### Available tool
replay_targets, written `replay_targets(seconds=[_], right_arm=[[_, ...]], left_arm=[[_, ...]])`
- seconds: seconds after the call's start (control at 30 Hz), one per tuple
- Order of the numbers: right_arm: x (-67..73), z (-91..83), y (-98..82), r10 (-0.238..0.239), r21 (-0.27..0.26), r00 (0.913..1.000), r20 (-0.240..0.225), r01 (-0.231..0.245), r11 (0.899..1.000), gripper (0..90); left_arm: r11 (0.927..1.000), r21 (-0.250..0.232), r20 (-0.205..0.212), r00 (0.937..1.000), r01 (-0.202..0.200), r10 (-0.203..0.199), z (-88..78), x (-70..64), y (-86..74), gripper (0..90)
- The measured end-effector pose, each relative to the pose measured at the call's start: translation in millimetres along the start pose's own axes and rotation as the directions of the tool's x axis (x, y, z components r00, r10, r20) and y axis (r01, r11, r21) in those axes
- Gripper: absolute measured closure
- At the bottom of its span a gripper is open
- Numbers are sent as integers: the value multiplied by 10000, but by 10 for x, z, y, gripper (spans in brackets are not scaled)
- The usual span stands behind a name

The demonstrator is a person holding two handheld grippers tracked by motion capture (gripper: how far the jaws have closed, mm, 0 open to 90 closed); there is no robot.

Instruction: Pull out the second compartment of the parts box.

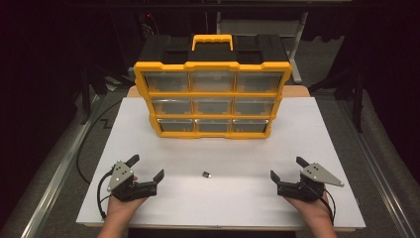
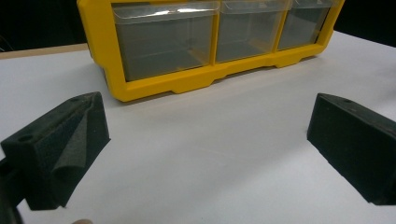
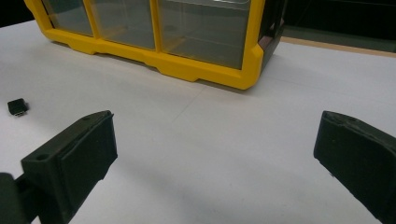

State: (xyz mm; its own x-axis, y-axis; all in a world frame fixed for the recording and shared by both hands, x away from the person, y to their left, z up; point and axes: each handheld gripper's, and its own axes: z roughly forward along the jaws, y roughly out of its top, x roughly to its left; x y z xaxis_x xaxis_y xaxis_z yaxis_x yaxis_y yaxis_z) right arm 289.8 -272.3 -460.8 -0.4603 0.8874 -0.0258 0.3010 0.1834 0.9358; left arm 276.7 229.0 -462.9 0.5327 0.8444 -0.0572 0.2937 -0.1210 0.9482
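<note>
A yellow and black organizer case (image 1: 213, 99) stands upright at the back of the white table, showing a grid of clear drawers, all pushed in. Its bottom row of drawers fills the top of the left gripper view (image 2: 205, 42) and the right gripper view (image 3: 154, 37). A small black part (image 1: 206, 174) lies on the table in front of the case, between my two grippers, and appears at the left of the right gripper view (image 3: 17, 107). My left gripper (image 1: 146, 167) rests near the front left, open and empty. My right gripper (image 1: 288, 168) rests near the front right, also open and empty.
The white table top (image 1: 218, 148) has free room around the small part and on both sides of the case. A black cable (image 1: 91, 134) runs off the table's left side. Dark floor and metal rails flank the table.
</note>
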Motion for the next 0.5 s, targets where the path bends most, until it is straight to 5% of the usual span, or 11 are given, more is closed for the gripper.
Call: replay_targets(seconds=[0.5], right_arm=[[89,126,67,-157,111,9997,-197,159,9998,1]], left_arm=[[9999,148,222,9998,-22,19,34,-9,-1,3]])
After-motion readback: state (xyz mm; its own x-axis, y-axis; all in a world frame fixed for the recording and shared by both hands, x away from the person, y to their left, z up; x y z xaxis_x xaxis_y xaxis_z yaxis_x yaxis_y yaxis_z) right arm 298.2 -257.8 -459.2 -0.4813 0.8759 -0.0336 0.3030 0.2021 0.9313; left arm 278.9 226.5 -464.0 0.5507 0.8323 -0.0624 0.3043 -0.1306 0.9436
